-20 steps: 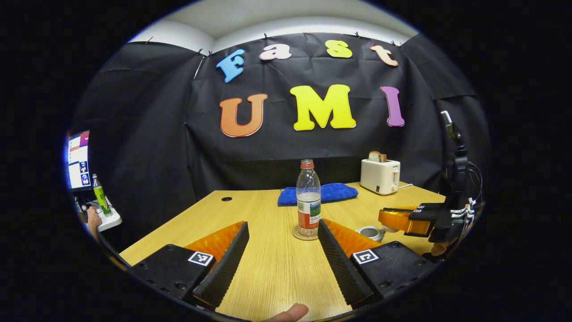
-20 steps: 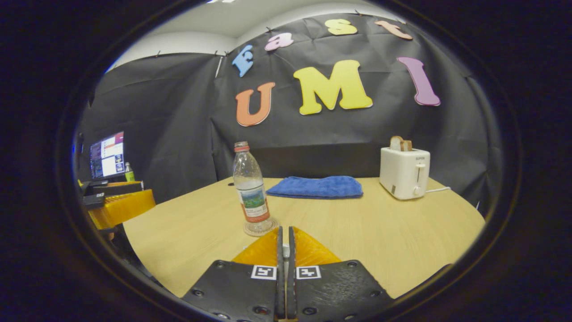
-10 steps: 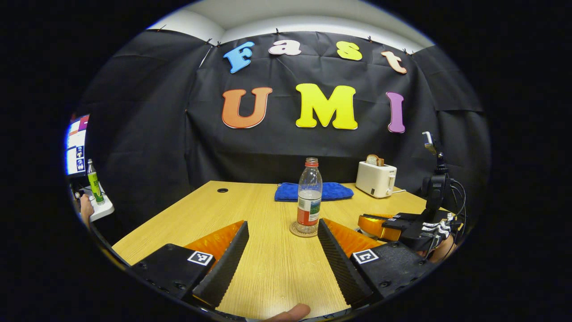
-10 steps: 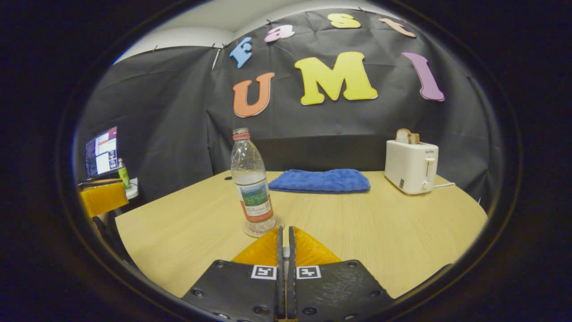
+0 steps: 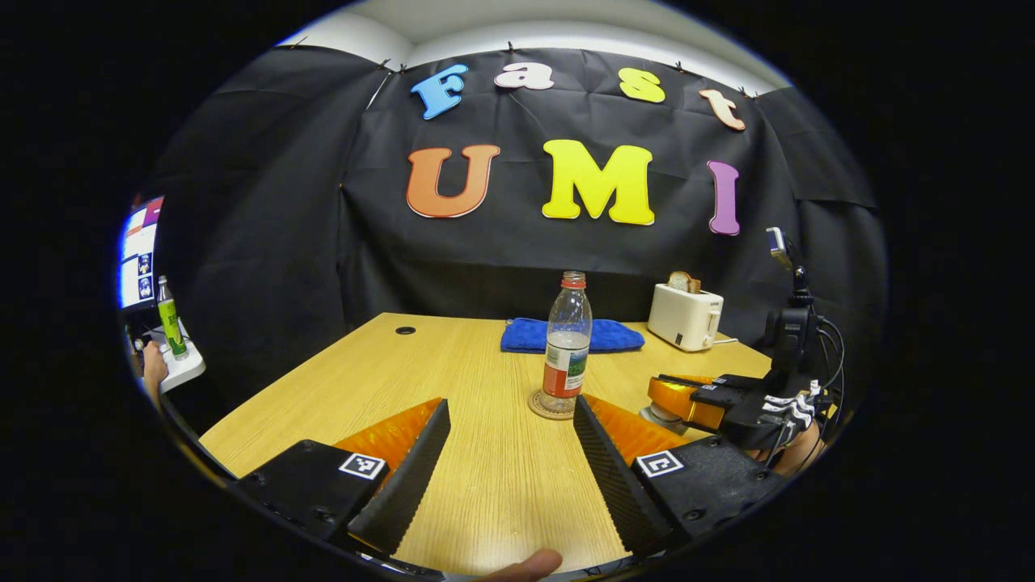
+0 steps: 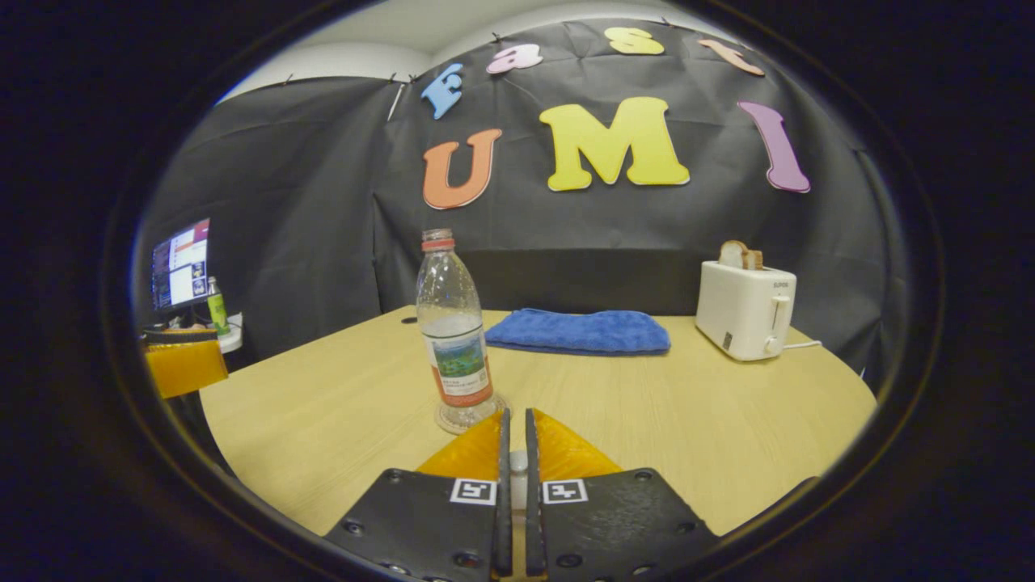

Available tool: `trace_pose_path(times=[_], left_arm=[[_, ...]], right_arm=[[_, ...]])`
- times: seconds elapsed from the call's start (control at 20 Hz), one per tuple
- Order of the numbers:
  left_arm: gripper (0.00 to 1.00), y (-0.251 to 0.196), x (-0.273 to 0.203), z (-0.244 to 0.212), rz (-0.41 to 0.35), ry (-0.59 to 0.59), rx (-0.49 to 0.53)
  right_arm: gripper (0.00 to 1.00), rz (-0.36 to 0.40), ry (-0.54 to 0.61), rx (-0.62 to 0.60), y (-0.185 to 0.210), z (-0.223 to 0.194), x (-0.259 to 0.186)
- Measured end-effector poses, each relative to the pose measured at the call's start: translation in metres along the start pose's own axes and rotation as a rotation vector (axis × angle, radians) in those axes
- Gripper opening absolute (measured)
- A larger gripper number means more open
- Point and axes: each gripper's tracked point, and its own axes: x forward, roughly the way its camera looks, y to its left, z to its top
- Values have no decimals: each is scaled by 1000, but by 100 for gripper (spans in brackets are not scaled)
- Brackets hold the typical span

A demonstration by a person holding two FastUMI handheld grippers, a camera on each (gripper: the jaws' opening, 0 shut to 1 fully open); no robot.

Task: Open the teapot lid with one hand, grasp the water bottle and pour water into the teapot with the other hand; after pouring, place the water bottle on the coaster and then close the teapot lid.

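Red-capped water bottle (image 5: 567, 343) upright on coaster (image 5: 551, 406); left tool (image 5: 511, 436) agape, right tool (image 6: 514, 440) closed, label illegible.

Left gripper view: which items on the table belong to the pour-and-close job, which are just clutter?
In play:
clear plastic water bottle with red cap
round woven coaster under it
left gripper, open
right gripper, closed on something small and pale

Clutter:
folded blue towel
white toaster with bread
green bottle off the table
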Motion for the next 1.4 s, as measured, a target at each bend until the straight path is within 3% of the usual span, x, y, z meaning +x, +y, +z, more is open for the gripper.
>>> trace_pose_path(times=[0.35,0.5,0.65,0.8,0.85,0.95,1.2,1.4], left_arm=[[96,2,0,-2,11,6,10],[96,-2,-2,1,13,0,39],[96,-8,-5,6,11,-13,57],[97,-22,-10,8,-28,-13,58],[97,-24,-11,10,-38,-20,68],[96,-22,-16,18,-24,-42,96],[96,-20,-29,42,21,-107,84],[96,-1,-41,61,125,-155,33]], right_arm=[[10,-29,-39,9,-10,16,-20],[30,-76,-40,-9,-25,20,-39],[54,-179,-86,-45,-53,36,-66],[75,-200,-130,-55,-61,53,-91],[87,-205,-142,-59,-65,59,-101],[97,-224,-160,-70,-74,72,-121],[96,-283,-187,-112,-97,86,-170],[96,-307,-195,-120,-109,82,-198]])
